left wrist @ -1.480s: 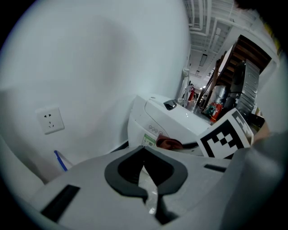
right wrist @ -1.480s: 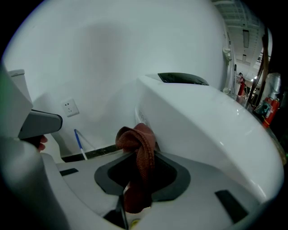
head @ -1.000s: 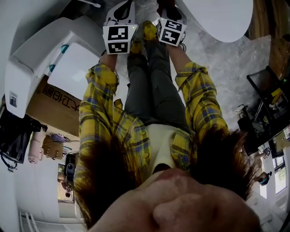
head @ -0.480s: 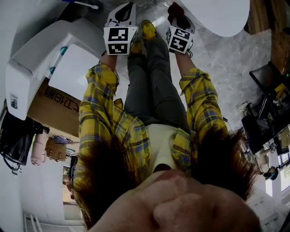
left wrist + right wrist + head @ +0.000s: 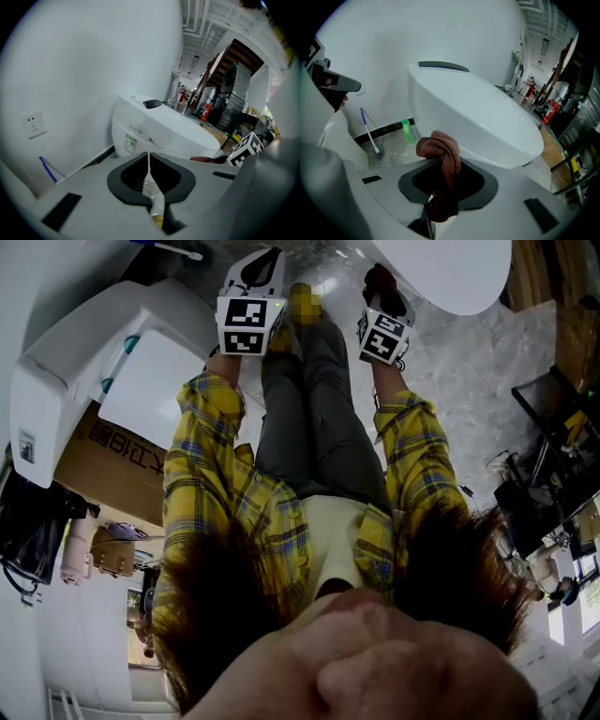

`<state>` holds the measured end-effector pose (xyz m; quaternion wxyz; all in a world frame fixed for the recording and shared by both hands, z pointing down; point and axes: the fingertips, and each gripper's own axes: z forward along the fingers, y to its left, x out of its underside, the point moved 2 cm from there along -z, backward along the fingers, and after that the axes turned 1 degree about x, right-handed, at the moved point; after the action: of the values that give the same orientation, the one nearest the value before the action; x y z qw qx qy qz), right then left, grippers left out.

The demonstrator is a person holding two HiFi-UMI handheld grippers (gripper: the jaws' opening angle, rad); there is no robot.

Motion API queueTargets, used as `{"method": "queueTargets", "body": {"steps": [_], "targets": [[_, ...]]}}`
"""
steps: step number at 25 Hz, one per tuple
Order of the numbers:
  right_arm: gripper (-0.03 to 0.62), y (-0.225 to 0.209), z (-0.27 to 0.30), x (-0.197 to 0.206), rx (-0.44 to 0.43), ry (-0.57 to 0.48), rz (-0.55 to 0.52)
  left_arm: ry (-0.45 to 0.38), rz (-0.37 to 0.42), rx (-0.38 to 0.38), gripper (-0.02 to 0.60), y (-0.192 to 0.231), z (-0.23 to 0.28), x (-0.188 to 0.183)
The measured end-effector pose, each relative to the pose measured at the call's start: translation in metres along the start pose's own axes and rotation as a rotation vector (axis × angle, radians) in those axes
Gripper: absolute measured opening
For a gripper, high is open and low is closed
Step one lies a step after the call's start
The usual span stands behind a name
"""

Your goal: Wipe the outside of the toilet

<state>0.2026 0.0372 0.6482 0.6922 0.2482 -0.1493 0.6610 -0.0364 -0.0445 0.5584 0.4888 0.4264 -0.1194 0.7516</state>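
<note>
Toilet: the white toilet (image 5: pixel 478 117) is standing on the stone floor (image 5: pixel 469 362) against the wall, lid down. It is facing both grippers, and its smooth rounded shell is showing no marks that I can make out.
Toilet's handling: it is looking fixed, hard and glossy, so I judge it is taking firm pressure without shifting. A cloth will likely be sliding easily over the curves.
Right gripper: the right gripper (image 5: pixel 440 197) is hanging just in front of the toilet's rim, not touching it. Its fingers are clamping tight on a brown cloth (image 5: pixel 443 154).
Left gripper: the left gripper (image 5: pixel 150 180) is pointing at the toilet from further off. Its fingers are pressing together with nothing between them.
Cloth's handling: it is bunching into a soft knot above the jaws and drooping below them, so I am reading it as light, limp and a bit grippy. The pinch is sitting near its middle, which is leaving only a small wad to meet the porcelain. A hold nearer one edge would be freeing more cloth.
Brush: a toilet brush (image 5: pixel 369 131) with a blue handle is leaning where the floor is meeting the wall.
Bottle: a green bottle (image 5: pixel 408 130) is standing at that same floor edge, beside the toilet's base.
</note>
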Motion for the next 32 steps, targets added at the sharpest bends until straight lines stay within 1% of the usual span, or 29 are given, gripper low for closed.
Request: {"method": "queueTargets", "body": {"steps": [3,6,11,16,26,32], "targets": [[0.117,0.013,-0.008,0.003,-0.03,0.001,-0.013,-0.007,-0.016,-0.011,0.009,0.004,-0.006,0.002],[0.117,0.034,-0.013,-0.003,-0.086,-0.02,-0.032,0.001,-0.025,-0.037,0.009,0.01,-0.012,0.006],[0.117,0.077,-0.012,-0.031,-0.189,-0.08,-0.071,0.002,-0.035,-0.114,0.009,0.032,-0.022,0.007],[0.117,0.109,-0.004,-0.064,-0.267,-0.129,-0.104,0.005,-0.061,-0.175,0.009,0.049,-0.028,0.008],[0.117,0.149,0.024,-0.118,-0.356,-0.187,-0.196,0.006,-0.141,-0.274,0.009,0.08,-0.032,0.016],[0.117,0.182,0.043,-0.15,-0.4,-0.214,-0.247,-0.004,-0.175,-0.32,0.009,0.093,-0.033,0.02]]}}
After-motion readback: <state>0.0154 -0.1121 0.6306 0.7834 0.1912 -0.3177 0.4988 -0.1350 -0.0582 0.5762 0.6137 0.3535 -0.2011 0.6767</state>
